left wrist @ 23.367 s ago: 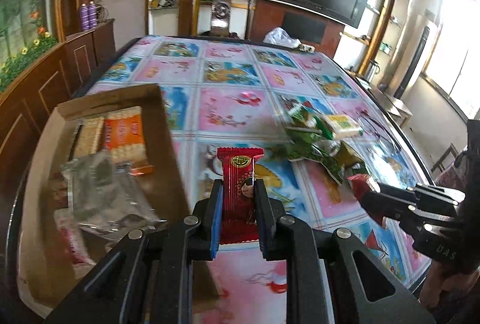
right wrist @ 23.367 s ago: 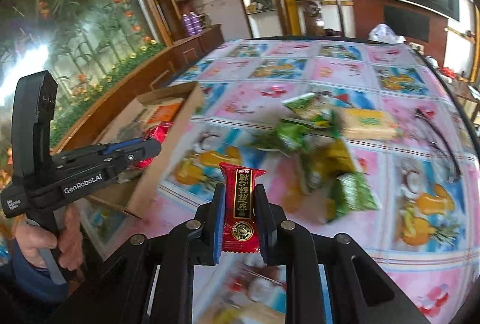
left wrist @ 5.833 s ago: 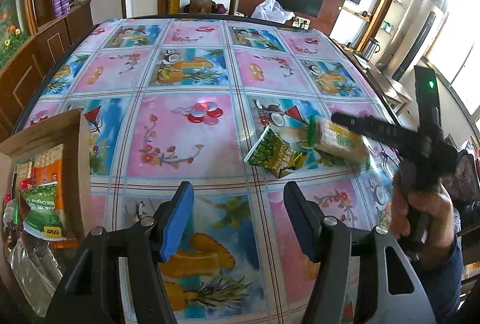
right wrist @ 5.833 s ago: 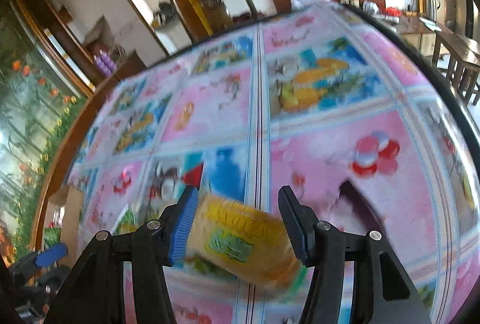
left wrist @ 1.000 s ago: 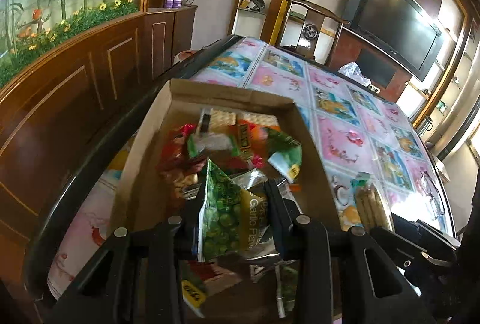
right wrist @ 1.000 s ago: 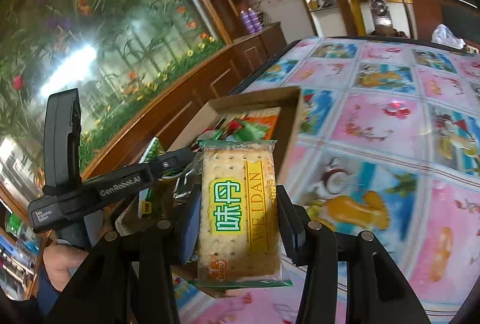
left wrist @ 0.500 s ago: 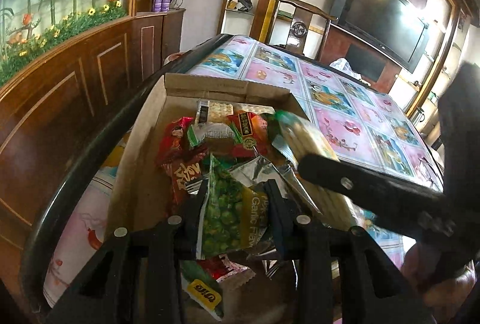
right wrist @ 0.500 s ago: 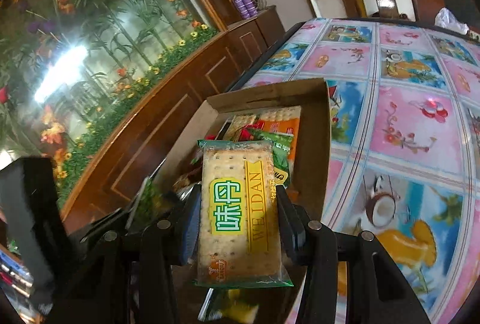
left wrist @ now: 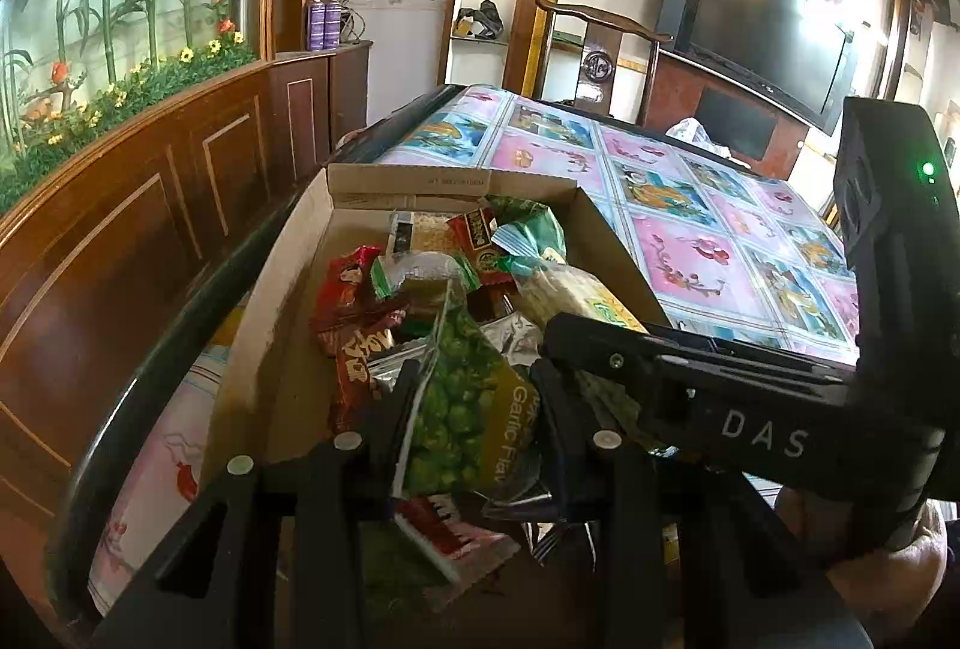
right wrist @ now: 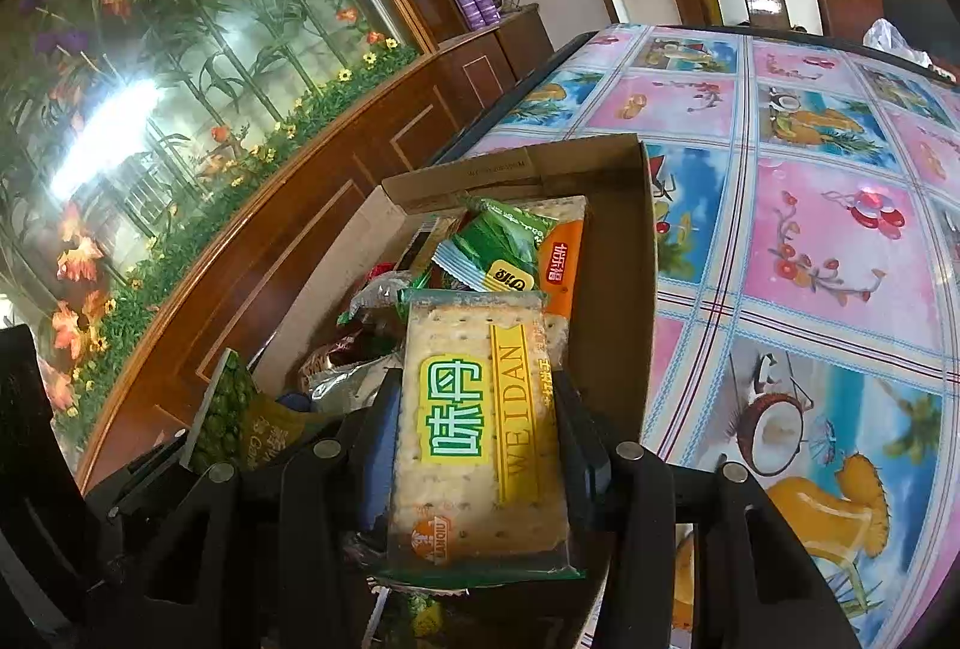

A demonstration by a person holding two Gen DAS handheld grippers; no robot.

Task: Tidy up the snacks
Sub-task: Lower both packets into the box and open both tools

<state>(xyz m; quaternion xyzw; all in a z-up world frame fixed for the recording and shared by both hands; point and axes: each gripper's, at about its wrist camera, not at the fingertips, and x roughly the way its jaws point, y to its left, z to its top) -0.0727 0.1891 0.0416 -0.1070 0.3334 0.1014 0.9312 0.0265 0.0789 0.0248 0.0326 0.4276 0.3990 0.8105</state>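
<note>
Cracker packet (right wrist: 477,424), clear wrapper with green ends, marked "WEIDAN" in gold along a yellow band, with two large green Chinese characters on a yellow patch and a round "LANQIU" emblem near its lower edge: it is clamped flat between the pads of the right gripper (right wrist: 477,439), with its long axis along the fingers and its far end pointed over the open cardboard box (right wrist: 624,289). Green pea packet (left wrist: 462,409), printed "Garlic Flav…" in white on olive: it is pinched edge-on by the left gripper (left wrist: 474,409) at a narrow setting, standing upright above the near end of the same box. The box is set at the edge of the table (right wrist: 840,241), which is covered by a pink and blue fruit-print cloth, and is filled with mixed red, green and orange snack packets; an orange cracker pack (right wrist: 561,259) with white Chinese characters is seen near its far wall. "DAS" is read on the right gripper's body in the left wrist view. A hand (left wrist: 888,577) is seen on its handle.
</note>
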